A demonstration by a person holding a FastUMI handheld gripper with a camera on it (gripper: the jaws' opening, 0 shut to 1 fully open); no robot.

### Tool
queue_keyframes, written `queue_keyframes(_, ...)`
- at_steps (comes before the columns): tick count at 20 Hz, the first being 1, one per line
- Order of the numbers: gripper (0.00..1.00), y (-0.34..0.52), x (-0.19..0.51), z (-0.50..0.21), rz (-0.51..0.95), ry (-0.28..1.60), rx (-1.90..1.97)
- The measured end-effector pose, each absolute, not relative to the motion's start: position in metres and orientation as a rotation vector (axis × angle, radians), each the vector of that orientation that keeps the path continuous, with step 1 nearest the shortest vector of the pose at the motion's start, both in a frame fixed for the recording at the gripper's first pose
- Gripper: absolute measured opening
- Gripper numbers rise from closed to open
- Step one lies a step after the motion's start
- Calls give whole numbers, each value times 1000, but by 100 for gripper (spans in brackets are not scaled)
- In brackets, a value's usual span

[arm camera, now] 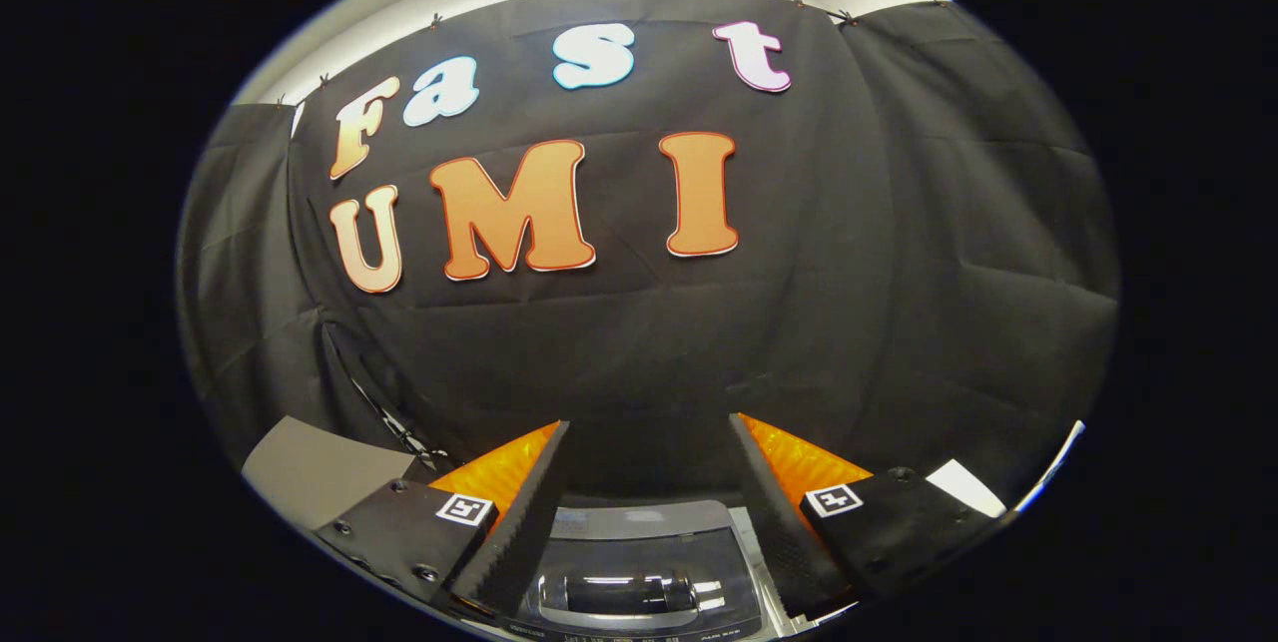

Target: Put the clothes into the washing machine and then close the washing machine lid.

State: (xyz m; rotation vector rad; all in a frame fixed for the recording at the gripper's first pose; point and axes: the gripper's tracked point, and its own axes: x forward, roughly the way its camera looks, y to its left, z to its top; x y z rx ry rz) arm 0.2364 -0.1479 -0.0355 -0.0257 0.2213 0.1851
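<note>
Grey panel (319, 470) at left beside the black cloth wall (899, 273); gripper (649, 432) held level, fingers spread wide with nothing between them; washing machine (639, 572) directly below and between them, its glossy dark lid (639, 597) lying flat

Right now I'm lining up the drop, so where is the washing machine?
In the gripper view, the washing machine sits low between the open fingers of the gripper, its glossy lid just below them, with the black cloth wall behind.

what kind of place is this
Probably a recording booth rather than a home: black cloth wall clipped up as a backdrop, and a washing machine with a dark glossy lid below. The tool is open, holding nothing.
</note>
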Motion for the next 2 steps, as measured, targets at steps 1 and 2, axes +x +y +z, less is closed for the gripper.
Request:
queue_keyframes(1,98,-148,235,-34,185,219,-24)
queue_keyframes(2,98,-149,235,-34,183,216,-23)
